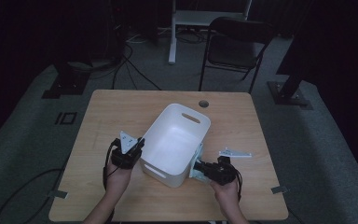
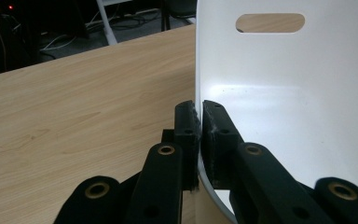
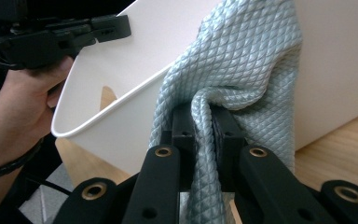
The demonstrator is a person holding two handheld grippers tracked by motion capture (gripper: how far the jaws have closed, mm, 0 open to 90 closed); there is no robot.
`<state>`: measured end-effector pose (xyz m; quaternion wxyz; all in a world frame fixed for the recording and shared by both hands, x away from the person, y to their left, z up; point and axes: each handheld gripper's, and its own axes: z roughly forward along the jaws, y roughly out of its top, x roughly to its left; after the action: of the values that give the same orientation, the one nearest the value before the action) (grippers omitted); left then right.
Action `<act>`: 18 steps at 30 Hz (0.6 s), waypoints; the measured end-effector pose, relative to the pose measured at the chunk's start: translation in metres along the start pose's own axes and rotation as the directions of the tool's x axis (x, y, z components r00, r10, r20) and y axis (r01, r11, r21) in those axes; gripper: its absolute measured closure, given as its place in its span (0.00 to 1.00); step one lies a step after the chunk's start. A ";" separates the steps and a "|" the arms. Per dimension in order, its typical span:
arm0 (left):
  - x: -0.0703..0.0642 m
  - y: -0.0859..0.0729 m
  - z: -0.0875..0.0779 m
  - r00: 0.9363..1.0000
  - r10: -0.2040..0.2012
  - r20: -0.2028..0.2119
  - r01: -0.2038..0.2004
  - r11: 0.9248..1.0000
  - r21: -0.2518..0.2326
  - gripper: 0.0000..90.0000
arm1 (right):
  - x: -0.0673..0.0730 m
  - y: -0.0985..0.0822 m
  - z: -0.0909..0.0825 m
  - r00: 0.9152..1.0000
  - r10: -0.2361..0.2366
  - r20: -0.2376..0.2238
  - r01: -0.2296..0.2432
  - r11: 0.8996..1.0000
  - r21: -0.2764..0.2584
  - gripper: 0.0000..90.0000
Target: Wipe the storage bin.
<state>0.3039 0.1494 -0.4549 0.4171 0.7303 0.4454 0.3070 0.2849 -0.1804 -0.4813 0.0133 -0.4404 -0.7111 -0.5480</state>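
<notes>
Left gripper clamped on the white bin's rim — right gripper pinching a grey quilted cloth against its outer wall.

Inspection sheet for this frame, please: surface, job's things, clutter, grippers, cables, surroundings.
Surface: wooden table, round grommet hole near the far edge.
Job's things: white plastic bin with slot handles, tilted; light blue quilted cloth against its outer wall.
Clutter: nothing seen.
Grippers: left gripper shut on the bin's rim; right gripper shut on the cloth.
Cables: a cable on the floor at left; more by the far stands.
Surroundings: dark room, folding chair, white frame leg, black stand bases.
</notes>
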 end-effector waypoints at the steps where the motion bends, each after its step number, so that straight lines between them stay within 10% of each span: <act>1: 0.000 0.000 0.000 1.000 0.001 0.000 -0.001 1.000 0.001 0.95 | 0.001 0.001 -0.001 1.000 0.004 -0.010 -0.004 1.000 -0.003 0.91; 18: -0.001 0.000 0.001 1.000 -0.002 -0.008 0.002 1.000 -0.004 0.95 | 0.023 -0.007 -0.007 0.998 -0.024 -0.056 0.022 1.000 -0.019 0.91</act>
<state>0.3036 0.1483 -0.4557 0.4170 0.7280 0.4472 0.3102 0.2637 -0.1717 -0.4726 0.0228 -0.4166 -0.7102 -0.5670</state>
